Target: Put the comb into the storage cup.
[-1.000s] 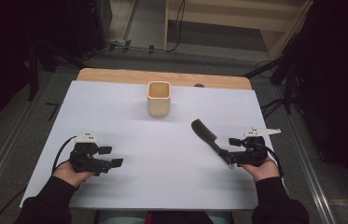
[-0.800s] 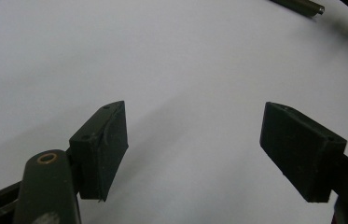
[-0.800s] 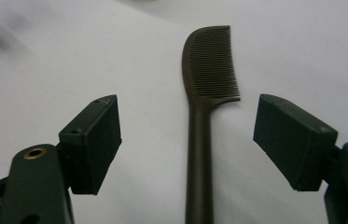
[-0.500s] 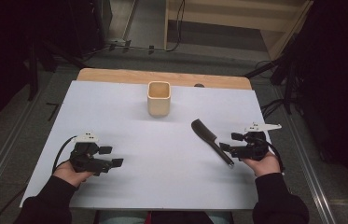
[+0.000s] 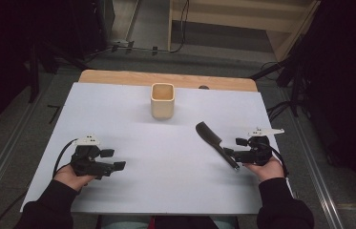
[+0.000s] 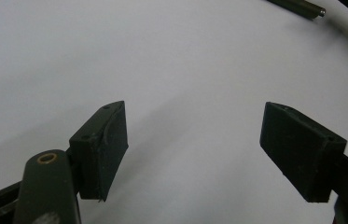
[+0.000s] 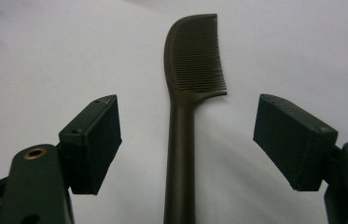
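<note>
Right hand-held gripper [image 7: 185, 140] has its jaws spread wide to either side of the long dark brown plastic comb [image 7: 188, 93], which lies flat on the white desk [image 5: 132, 133]. Left hand-held gripper [image 6: 195, 149] gapes wide over bare desk, holding nothing.

The comb [image 7: 185, 93] is dark brown all over, its fine teeth making a close ribbed pattern along 1 edge. The table cover [image 5: 132, 138] is plain pale white. The square cup [image 5: 162, 100] is cream. Both the left gripper [image 6: 195, 144] and the right gripper [image 7: 185, 144] have black jaws with a brass-coloured rivet
</note>
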Demonstrator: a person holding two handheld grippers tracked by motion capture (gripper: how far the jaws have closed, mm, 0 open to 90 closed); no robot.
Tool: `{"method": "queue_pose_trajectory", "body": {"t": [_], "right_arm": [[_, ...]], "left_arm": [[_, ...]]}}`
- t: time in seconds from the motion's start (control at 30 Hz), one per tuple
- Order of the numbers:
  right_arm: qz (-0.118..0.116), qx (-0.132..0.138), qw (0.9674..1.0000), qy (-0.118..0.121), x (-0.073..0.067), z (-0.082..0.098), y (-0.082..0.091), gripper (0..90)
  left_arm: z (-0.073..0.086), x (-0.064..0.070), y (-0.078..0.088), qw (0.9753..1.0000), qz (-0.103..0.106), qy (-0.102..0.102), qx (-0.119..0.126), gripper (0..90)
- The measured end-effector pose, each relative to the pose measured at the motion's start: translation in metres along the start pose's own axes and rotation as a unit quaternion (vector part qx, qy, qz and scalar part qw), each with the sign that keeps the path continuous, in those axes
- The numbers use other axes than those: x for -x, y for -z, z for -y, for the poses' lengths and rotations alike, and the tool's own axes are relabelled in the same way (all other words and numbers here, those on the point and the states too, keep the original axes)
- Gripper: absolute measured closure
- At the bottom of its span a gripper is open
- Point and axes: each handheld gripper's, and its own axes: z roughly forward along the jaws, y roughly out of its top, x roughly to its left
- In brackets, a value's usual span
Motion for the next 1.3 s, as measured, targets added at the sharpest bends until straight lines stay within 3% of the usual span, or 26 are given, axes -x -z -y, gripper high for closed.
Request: {"method": "queue_pose_trajectory", "body": {"t": [0.5, 1.13, 1.3], "right_arm": [[0.024, -0.01, 0.9996, -0.008, -0.001, 0.014, -0.005, 23.1], [0.029, -0.054, 0.9981, -0.003, -0.007, 0.028, -0.013, 28.8], [0.031, -0.059, 0.9978, 0.0, -0.007, 0.031, -0.012, 34.2]], "left_arm": [[-0.001, -0.001, 0.002, 1.0, -0.001, 0.001, 0.005, 23.8], [-0.007, -0.001, -0.003, 1.0, 0.002, -0.004, 0.004, 23.8], [-0.008, -0.001, -0.004, 1.0, 0.004, -0.003, 0.007, 23.8]]}}
